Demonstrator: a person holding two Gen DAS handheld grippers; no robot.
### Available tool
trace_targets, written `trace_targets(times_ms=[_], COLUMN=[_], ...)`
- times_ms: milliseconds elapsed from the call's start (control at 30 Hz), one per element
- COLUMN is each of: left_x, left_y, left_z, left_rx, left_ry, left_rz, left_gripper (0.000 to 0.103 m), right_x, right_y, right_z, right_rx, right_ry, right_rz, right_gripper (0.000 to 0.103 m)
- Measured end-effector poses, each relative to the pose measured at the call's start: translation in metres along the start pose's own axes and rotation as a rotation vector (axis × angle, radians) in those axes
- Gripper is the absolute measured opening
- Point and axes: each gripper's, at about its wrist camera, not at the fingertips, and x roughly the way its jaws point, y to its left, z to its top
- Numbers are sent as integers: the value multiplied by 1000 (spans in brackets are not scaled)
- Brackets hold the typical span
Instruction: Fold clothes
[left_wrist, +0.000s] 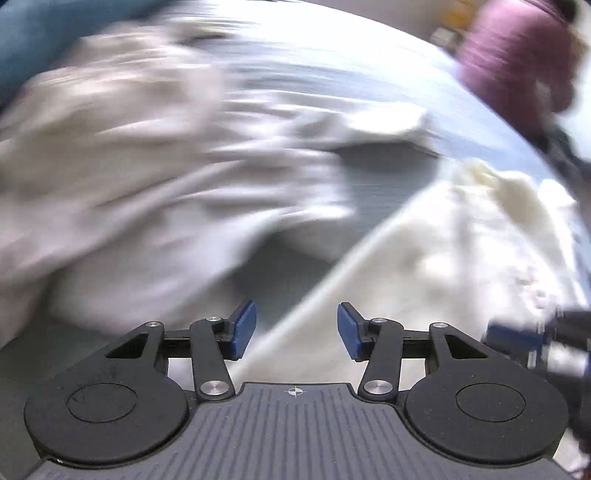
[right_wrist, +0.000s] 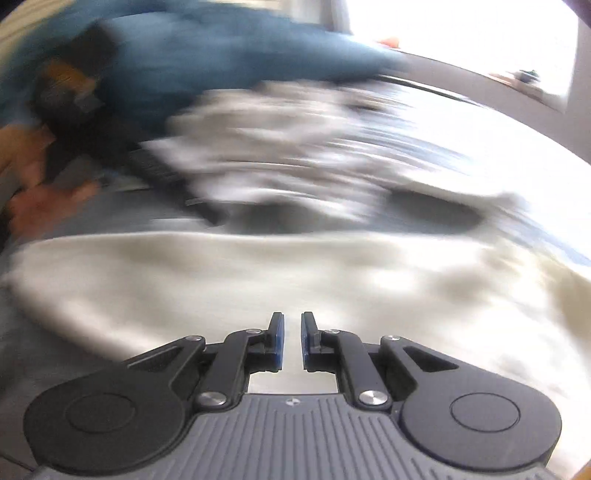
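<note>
Both views are heavily blurred by motion. A crumpled pale grey garment (left_wrist: 122, 177) lies ahead and left of my left gripper (left_wrist: 296, 330), which is open with nothing between its blue pads. A cream garment (left_wrist: 461, 251) spreads to its right. In the right wrist view the cream garment (right_wrist: 258, 273) lies flat just beyond my right gripper (right_wrist: 291, 339). Its pads stand almost together with only a thin slit, and no cloth shows between them. The grey garment (right_wrist: 280, 147) is bunched farther back. My right gripper (left_wrist: 535, 343) also shows at the left wrist view's right edge.
The clothes lie on a light striped surface (left_wrist: 332, 74). A blue cloth mass (right_wrist: 221, 55) sits at the far back. A person's hand (right_wrist: 40, 206) on a dark tool is at the left. A person's purple sleeve (left_wrist: 517, 59) is at the upper right.
</note>
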Motion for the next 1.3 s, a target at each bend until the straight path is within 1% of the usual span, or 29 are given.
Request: trace_targets(times_ms=[67, 100, 167, 233, 300, 367, 433, 533, 567, 600, 633, 667, 700, 733, 767, 800, 933, 1000, 1067, 1167, 1200, 1233, 1267, 1300], left_x=[23, 32, 52, 70, 78, 82, 86, 92, 94, 96, 99, 101, 103, 102, 99, 96, 73, 74, 85, 95, 94, 91, 88, 83], left_y=[-27, -38, -57, -66, -70, -74, -77, -83, -85, -87, -88, -90, -92, -95, -99, -103, -108, -106, -106, -114, -117, -118, -120, -120], left_z=[16, 24, 37, 46, 49, 50, 51, 53, 53, 54, 54, 55, 55, 55, 54, 53, 52, 50, 48, 48, 50, 52, 54, 56], left_rx=[80, 116, 176, 215, 216, 210, 203, 192, 189, 186, 182, 179, 175, 181, 192, 203, 174, 155, 136, 134, 122, 104, 86, 63], left_ry=[-2, -3, -1, 9, 5, -1, -8, -18, -21, -24, -28, -31, -34, -42, -53, -64, -135, -128, -89, -64, -61, -58, -55, -56], left_rz=[-40, -63, -101, -125, -133, -138, -143, -150, -152, -154, -157, -159, -161, -145, -117, -88, -4, 43, 90, 162, 176, 187, 198, 212], left_gripper=[49, 49, 49, 49, 49, 49, 49, 46, 39, 35, 34, 28, 20, 18, 11, 9, 8, 8, 9, 16, 19, 20, 25, 28], right_x=[-2, -4, -7, -9, -10, -9, -10, -11, -11, -12, -15, -17, -19, -21, -22, -22, -23, -25, -24, -19, -19, -22, -25, -33], right_y=[-47, -67, -105, -133, -156, -167, -172, -172, -172, -171, -171, -171, -171, -171, -173, -174, -180, -185, -192, -211, -217, -224, -231, -239], right_z=[-6, -10, -18, -27, -37, -44, -50, -58, -61, -63, -64, -67, -68, -70, -71, -73, -74, -74, -73, -72, -71, -69, -66, -65], right_rx=[105, 152, 245, 323, 394, 427, 430, 431, 433, 434, 434, 434, 435, 437, 440, 441, 435, 422, 413, 421, 423, 422, 420, 411], right_ry=[17, 15, 11, 0, -7, -13, -16, -19, -21, -21, -24, -27, -29, -30, -30, -30, -33, -36, -32, -28, -25, -23, -23, -29], right_rz=[-121, -158, -225, -254, -267, -275, -279, -272, -270, -269, -269, -269, -268, -268, -268, -268, -260, -248, -230, -184, -166, -144, -124, -112], right_gripper=[12, 14, 14, 14, 14, 14, 14, 15, 17, 18, 19, 20, 21, 21, 21, 21, 21, 21, 21, 21, 21, 21, 22, 26])
